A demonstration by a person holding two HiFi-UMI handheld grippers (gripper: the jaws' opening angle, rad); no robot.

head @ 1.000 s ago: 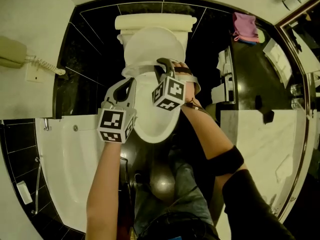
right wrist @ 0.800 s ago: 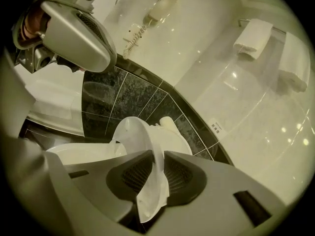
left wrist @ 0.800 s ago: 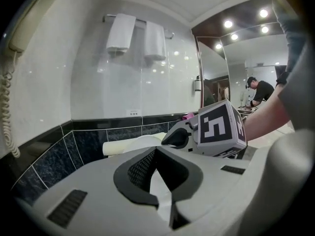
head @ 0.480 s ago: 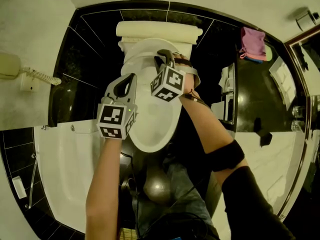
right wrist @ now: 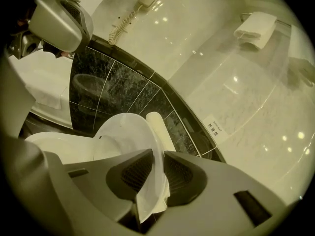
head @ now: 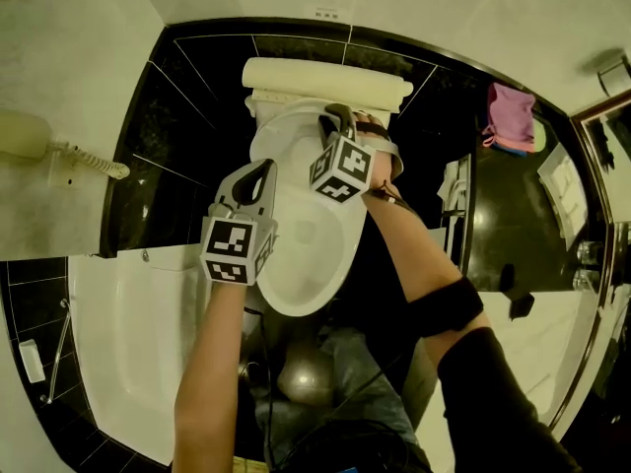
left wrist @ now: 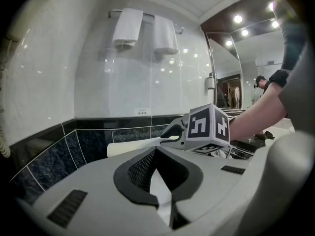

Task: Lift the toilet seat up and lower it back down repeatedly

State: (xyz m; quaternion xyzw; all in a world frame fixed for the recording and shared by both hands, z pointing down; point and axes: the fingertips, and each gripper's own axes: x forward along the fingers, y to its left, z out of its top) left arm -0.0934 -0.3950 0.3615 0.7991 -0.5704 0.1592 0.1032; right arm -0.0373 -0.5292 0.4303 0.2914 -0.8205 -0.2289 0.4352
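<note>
Over the toilet: right gripper (head: 333, 116) fingers grip the seat (head: 286, 141) rim, just eased slightly wider. The seat is tilted up near the tank (head: 325, 77). Left gripper (head: 258, 170) fingers are closed and empty above the bowl (head: 296, 274).

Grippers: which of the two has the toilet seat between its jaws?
The right gripper, near the tank: the edge of the toilet seat is clamped between its jaws, which just eased slightly. The left gripper hovers by the bowl, empty.

A wall phone (head: 25, 134) hangs beside the bathtub (head: 128, 313).
</note>
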